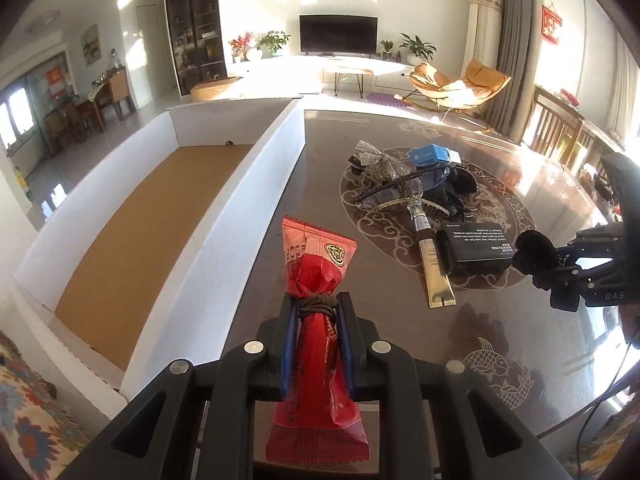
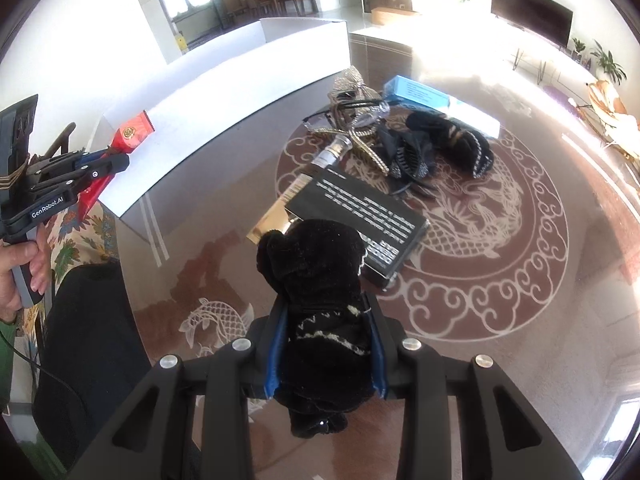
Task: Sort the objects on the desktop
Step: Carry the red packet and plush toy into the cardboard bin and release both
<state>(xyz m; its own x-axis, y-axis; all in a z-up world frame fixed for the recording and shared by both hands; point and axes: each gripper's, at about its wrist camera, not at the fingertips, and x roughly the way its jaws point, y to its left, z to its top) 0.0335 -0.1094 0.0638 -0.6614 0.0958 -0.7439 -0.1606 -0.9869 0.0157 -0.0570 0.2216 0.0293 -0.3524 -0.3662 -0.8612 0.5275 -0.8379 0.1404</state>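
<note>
My left gripper (image 1: pixel 317 312) is shut on a red snack packet (image 1: pixel 316 264) tied round with a dark band, held above the table beside the white box (image 1: pixel 256 176). The same gripper (image 2: pixel 116 160) and red packet (image 2: pixel 130 136) show at the left of the right wrist view, in front of the box wall (image 2: pixel 224 92). My right gripper (image 2: pixel 326 312) is shut on a black fuzzy hair accessory (image 2: pixel 316 280) with a pale stitched line, lifted over the table. In the left wrist view the right gripper (image 1: pixel 560 258) holds that black accessory (image 1: pixel 534 250) at the right edge.
On the round patterned table (image 1: pixel 400 340) lie a black printed box (image 1: pixel 474 250), a gold tube (image 1: pixel 434 270), a blue box (image 1: pixel 434 155), a silver bow (image 1: pixel 372 158), glasses and black hair clips (image 2: pixel 448 144). The white box's brown floor (image 1: pixel 152 216) is bare. A hand (image 2: pixel 20 272) holds the left gripper's handle.
</note>
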